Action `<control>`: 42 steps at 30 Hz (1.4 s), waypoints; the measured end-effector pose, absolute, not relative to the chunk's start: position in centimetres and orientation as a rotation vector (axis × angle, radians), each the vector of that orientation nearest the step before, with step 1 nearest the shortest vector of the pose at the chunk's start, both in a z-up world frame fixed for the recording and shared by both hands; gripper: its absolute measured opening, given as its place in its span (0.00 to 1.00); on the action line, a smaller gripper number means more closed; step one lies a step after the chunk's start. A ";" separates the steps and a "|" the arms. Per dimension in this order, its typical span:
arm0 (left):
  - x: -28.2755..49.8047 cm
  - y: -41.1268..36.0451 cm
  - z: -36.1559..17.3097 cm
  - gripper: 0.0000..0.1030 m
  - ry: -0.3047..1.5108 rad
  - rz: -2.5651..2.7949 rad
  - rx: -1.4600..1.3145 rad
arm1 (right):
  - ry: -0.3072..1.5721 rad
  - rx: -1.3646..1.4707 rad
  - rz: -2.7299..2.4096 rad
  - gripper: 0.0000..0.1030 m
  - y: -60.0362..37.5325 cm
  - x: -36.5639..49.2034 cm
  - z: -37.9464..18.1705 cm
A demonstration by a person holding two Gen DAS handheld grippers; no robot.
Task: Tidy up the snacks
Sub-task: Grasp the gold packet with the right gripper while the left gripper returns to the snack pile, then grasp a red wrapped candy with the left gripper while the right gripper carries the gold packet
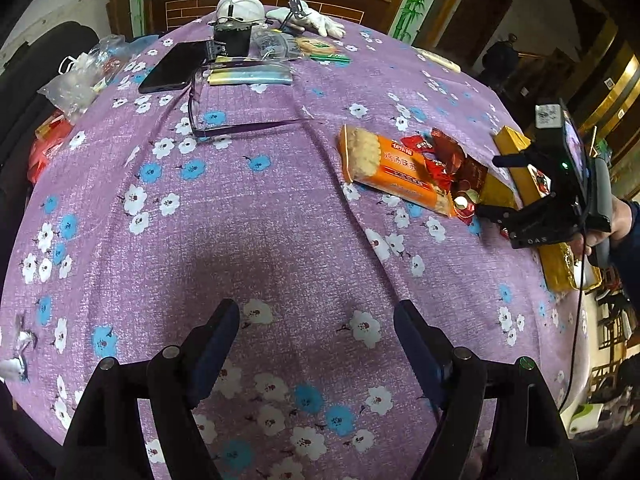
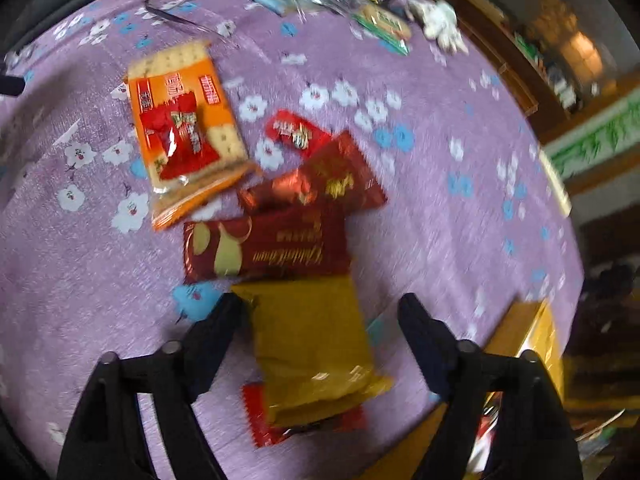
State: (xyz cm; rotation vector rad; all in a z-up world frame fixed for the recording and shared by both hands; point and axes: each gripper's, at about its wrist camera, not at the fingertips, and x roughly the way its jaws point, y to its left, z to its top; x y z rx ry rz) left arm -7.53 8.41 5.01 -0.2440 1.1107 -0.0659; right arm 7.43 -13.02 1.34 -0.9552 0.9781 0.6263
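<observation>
My left gripper (image 1: 316, 328) is open above bare purple flowered cloth (image 1: 240, 220), with nothing between its fingers. To its right lie an orange cracker pack (image 1: 384, 168), red sweet wrappers (image 1: 440, 156) and a gold box (image 1: 516, 160), with my right gripper (image 1: 492, 186) over them. In the right wrist view the right gripper (image 2: 322, 312) is open, and a gold packet (image 2: 312, 344) lies between its fingers. The left finger is at the packet's corner; the right finger stands apart. Beyond are two dark red packets (image 2: 268, 244) (image 2: 320, 184), a small red sweet (image 2: 298, 134) and the cracker pack (image 2: 184, 120). A red packet (image 2: 260, 420) lies under the gold one.
Purple glasses (image 1: 224, 128), a black phone (image 1: 172, 68), a white helmet (image 1: 240, 4), white gloves (image 1: 316, 20) and plastic bags (image 1: 80, 76) sit at the far and left sides. The gold box (image 2: 532, 340) lies by the table's right edge.
</observation>
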 end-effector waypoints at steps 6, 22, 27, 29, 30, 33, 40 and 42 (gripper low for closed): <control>-7.3 7.2 5.2 0.80 1.103 -0.094 -0.235 | 1.085 -0.845 0.634 0.72 -13.5 8.9 1.3; -5.9 5.0 5.9 0.80 1.080 -0.158 -0.224 | 1.234 -0.294 0.595 0.48 -16.9 1.2 3.5; -4.1 3.9 6.4 0.80 1.068 -0.188 -0.208 | 1.212 -0.129 0.588 0.48 -18.7 -4.1 4.7; -2.8 3.1 6.8 0.80 1.060 -0.213 -0.194 | 1.201 -0.091 0.566 0.48 -19.3 -5.4 4.9; -2.1 2.6 6.9 0.80 1.060 -0.221 -0.184 | 1.192 -0.082 0.555 0.48 -19.5 -5.7 5.1; 0.3 1.0 7.1 0.80 1.055 -0.231 -0.159 | 1.161 -0.083 0.522 0.48 -20.5 -6.4 6.1; 4.3 -2.6 5.4 0.69 1.053 -0.212 -0.029 | 1.136 -0.031 0.455 0.48 -24.0 -7.8 6.8; 5.3 -3.0 4.1 0.66 1.075 -0.193 -0.012 | 1.124 -0.020 0.442 0.48 -24.8 -8.2 7.1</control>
